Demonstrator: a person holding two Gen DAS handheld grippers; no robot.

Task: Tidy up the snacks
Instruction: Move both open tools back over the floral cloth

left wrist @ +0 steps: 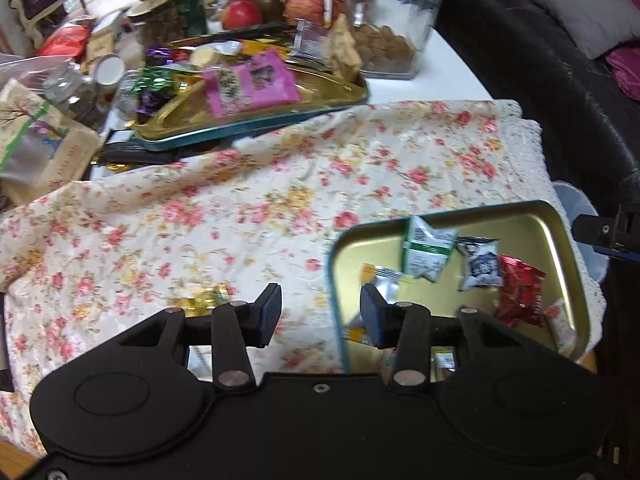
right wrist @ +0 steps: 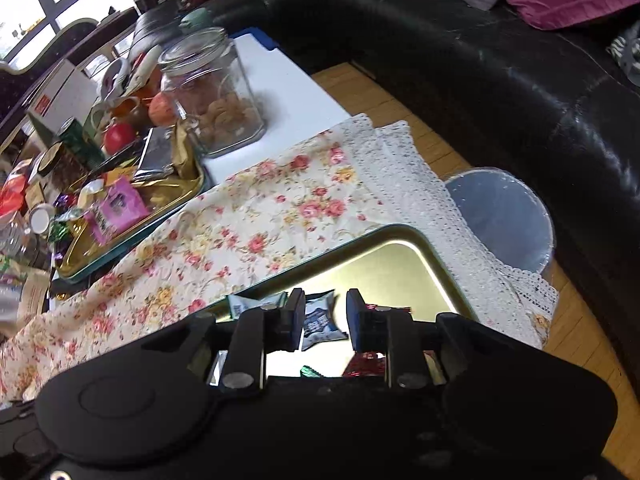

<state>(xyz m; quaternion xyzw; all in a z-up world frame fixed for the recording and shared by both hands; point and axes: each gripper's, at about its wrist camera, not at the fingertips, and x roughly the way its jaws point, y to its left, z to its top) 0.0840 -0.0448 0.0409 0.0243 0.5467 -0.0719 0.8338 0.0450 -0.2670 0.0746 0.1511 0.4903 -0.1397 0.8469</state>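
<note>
A gold tin with a teal rim [left wrist: 560, 248] lies on the floral cloth [left wrist: 280, 200] at the lower right. Inside it are a green-and-white packet [left wrist: 426, 252], a blue-and-white packet [left wrist: 480, 266] and a red packet [left wrist: 520, 292]. My left gripper [left wrist: 320, 312] hangs open over the tin's left rim, with nothing between its fingers. A gold-wrapped candy [left wrist: 204, 298] rests on the cloth to its left. My right gripper [right wrist: 325, 314] hovers over the same tin [right wrist: 400, 236] with a narrow gap; the blue-and-white packet [right wrist: 320, 320] lies below that gap, untouched by the pads.
A second tin [left wrist: 352, 92] at the back holds a pink packet [left wrist: 256, 82] and several wrapped sweets. Behind it stand a glass jar of biscuits [left wrist: 392, 20], apples [left wrist: 240, 14] and clutter. A black sofa [right wrist: 480, 60] and a lined bin [right wrist: 504, 216] flank the table's right.
</note>
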